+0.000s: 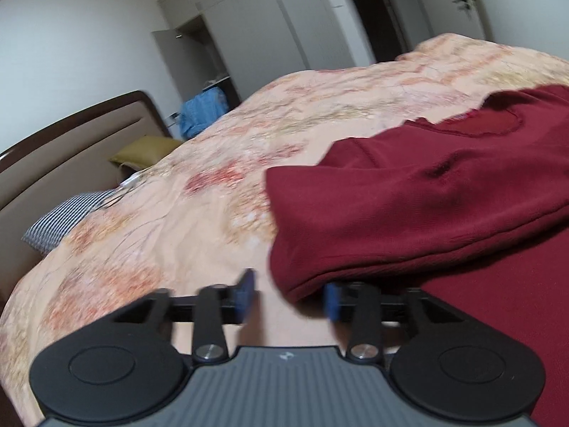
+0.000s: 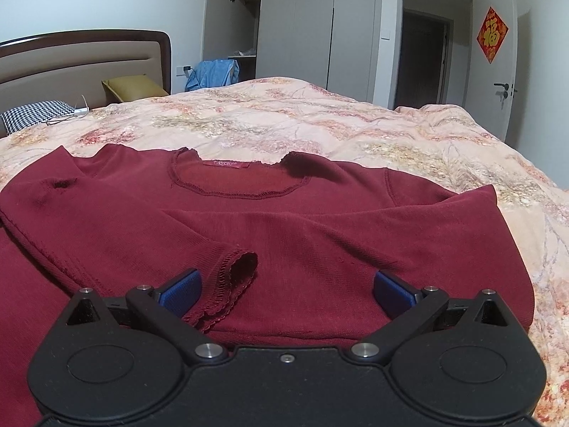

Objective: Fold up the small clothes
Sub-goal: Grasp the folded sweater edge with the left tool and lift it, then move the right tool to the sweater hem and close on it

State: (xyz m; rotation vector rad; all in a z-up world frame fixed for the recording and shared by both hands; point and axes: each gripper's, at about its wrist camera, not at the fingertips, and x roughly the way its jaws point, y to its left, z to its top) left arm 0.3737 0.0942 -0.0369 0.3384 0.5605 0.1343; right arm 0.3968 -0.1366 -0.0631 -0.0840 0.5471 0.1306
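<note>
Lying spread across the near part of the bed's floral quilt [image 2: 320, 121]: a dark red top [image 2: 320, 227], neckline toward the headboard [image 2: 81, 53], label showing inside the collar. Both sleeves lying folded in over the chest, the left one ending in a scalloped cuff [image 2: 242, 270] resting on the body of the garment, close to the hem.

Hovering just above the hem: the right gripper [image 2: 286, 290], jaws standing wide apart, blue pads [image 2: 179, 290] flanking the cuff on one side and bare red fabric on the other. Gripping nothing; whether the pads are touching the cloth, cannot tell.

Sitting at the top's left edge, low over the quilt: the left gripper [image 1: 290, 299], view tilted and smeared by motion blur. Jaws parted, narrower than the right pair, one blue pad [image 1: 245, 293] over bare quilt, the other tucked just under the folded edge of the top [image 1: 426, 206]. A fold of red cloth hanging over the gap between the pads, yet nothing pinched between them.

Resting against the headboard at the far end of the bed: a mustard pillow [image 2: 133, 87] and a black-and-white houndstooth pillow [image 2: 35, 114], with a white cable [image 2: 76, 112] lying beside them on the quilt. Standing beyond the bed: a grey wardrobe [image 2: 316, 28] with one door open, blue clothing [image 2: 213, 73] heaped beside it, and a red diamond decoration [image 2: 492, 33] hanging on the wall by the door.
</note>
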